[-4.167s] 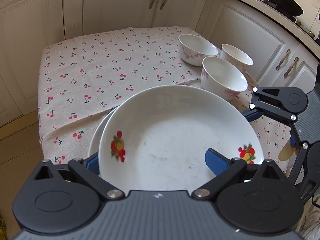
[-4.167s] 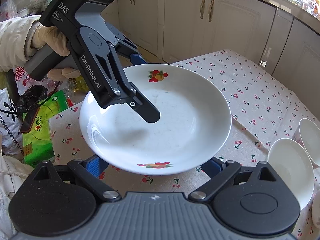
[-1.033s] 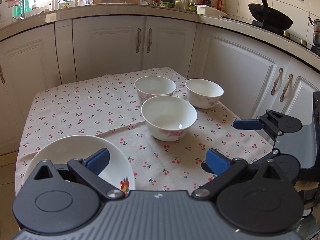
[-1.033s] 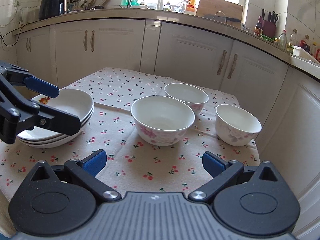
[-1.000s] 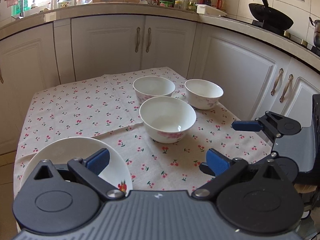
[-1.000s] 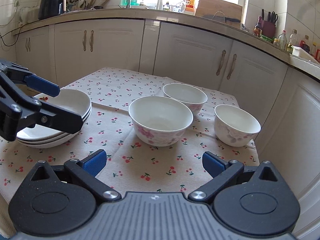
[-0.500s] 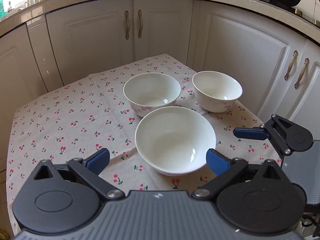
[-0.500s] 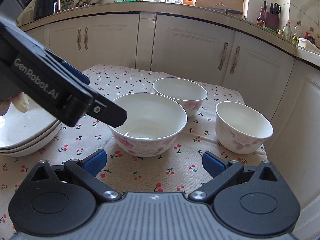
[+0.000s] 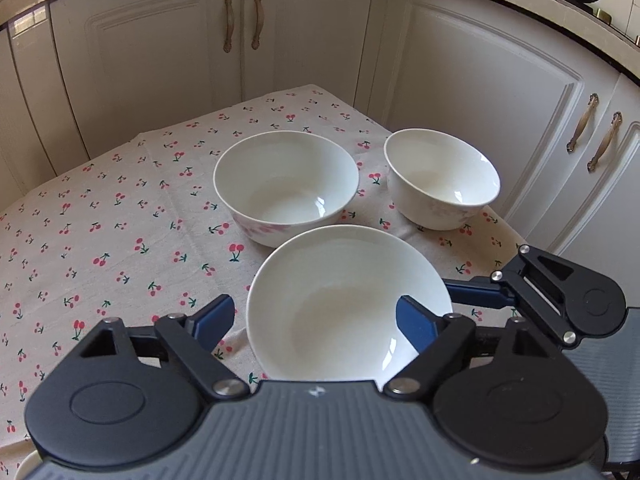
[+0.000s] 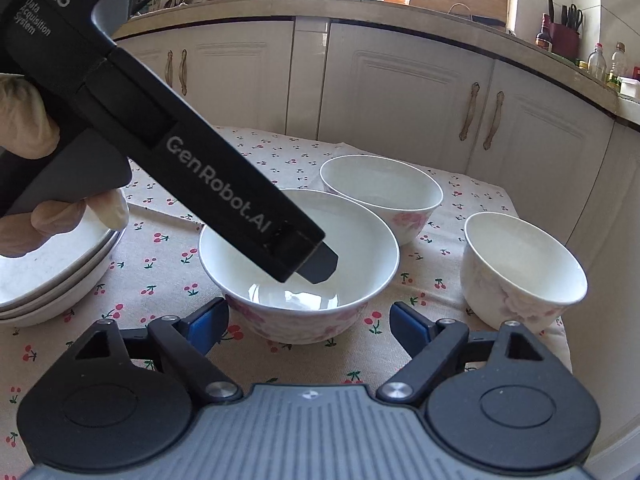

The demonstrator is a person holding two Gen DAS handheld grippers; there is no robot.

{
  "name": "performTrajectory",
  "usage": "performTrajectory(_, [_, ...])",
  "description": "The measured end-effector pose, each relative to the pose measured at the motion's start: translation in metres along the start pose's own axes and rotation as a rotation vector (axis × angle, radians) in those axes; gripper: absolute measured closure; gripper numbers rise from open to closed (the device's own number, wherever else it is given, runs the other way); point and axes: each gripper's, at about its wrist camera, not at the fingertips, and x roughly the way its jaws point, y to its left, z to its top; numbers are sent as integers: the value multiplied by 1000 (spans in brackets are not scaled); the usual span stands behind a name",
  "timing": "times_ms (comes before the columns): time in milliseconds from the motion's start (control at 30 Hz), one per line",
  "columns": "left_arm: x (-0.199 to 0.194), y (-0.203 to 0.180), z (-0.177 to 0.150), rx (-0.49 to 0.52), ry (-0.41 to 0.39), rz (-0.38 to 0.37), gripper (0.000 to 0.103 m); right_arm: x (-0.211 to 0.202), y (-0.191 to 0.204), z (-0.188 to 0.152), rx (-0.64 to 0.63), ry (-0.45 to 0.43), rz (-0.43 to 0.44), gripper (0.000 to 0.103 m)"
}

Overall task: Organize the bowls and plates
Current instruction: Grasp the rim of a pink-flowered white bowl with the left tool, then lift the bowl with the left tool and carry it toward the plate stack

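Bowls come next: plates (image 10: 48, 264) sit stacked at the tabletop's (image 9: 100, 208) left. The left hand-held gripper (image 9: 320, 320), spread wide, straddles the nearest bowl's (image 9: 340, 292) rim, one finger inside. Closing on that wall seems next. The right hand-held gripper (image 10: 308, 320) hangs released, empty.

In the right wrist view, the left gripper (image 10: 316, 264) reaches in from 10 o'clock, and its black body carries all the readable lettering. Near its upper end, at about 11 o'clock, large pale letters spell "DAS", with three smaller lines under them: "Data", "Acquisition", "System". Lower along the same body, running toward the centre of the frame, grey letters read "GenRobot.AI". The left wrist view holds no readable text
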Motion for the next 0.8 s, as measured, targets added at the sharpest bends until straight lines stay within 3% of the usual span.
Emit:
performTrajectory(167, [4,0,3,8,6,-37,18,-1,4,2,-4,-4,24,20])
performTrajectory(800, [6,0,2,30,14,-59,18,2,0,6,-3,3,29,20])
